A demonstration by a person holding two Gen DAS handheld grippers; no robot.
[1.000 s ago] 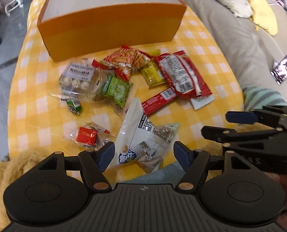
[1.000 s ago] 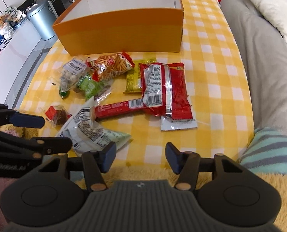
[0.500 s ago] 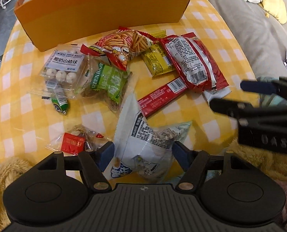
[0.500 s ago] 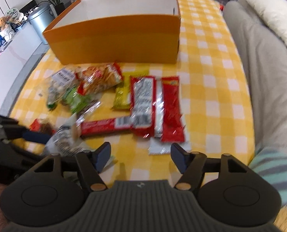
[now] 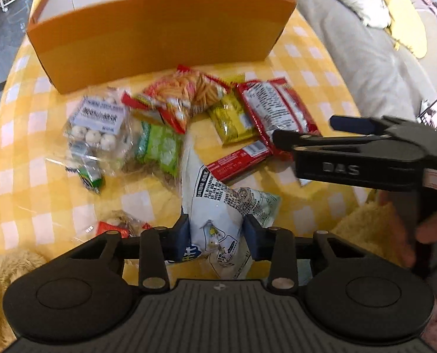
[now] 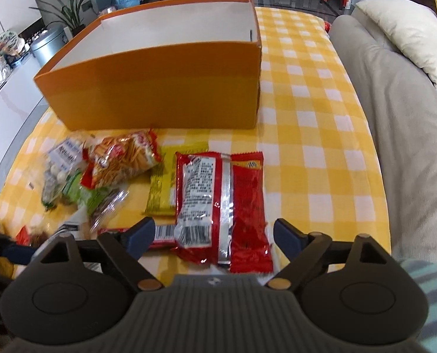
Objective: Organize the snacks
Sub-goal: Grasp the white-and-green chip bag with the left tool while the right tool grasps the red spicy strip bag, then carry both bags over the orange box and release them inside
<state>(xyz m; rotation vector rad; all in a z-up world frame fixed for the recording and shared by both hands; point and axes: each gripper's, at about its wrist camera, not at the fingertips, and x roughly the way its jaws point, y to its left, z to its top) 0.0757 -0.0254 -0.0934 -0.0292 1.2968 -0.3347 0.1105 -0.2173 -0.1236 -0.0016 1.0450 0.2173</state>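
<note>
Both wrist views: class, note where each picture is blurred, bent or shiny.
Left wrist view: motion blur smears the chip bag and orange box; the white pouch stays sharper. Right wrist view: fisheye bows the checked tablecloth; glare streaks the red packet.

Snack packets (image 5: 171, 123) crowd the cloth before the orange box (image 6: 159, 88); its right side lies bare.

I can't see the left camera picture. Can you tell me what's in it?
The left gripper has its two blue-padded fingers pressed on a white crinkly snack bag. Behind it, more snack packets lie on a yellow checked tablecloth before an open orange cardboard box. The black right gripper reaches in from the right.
</note>
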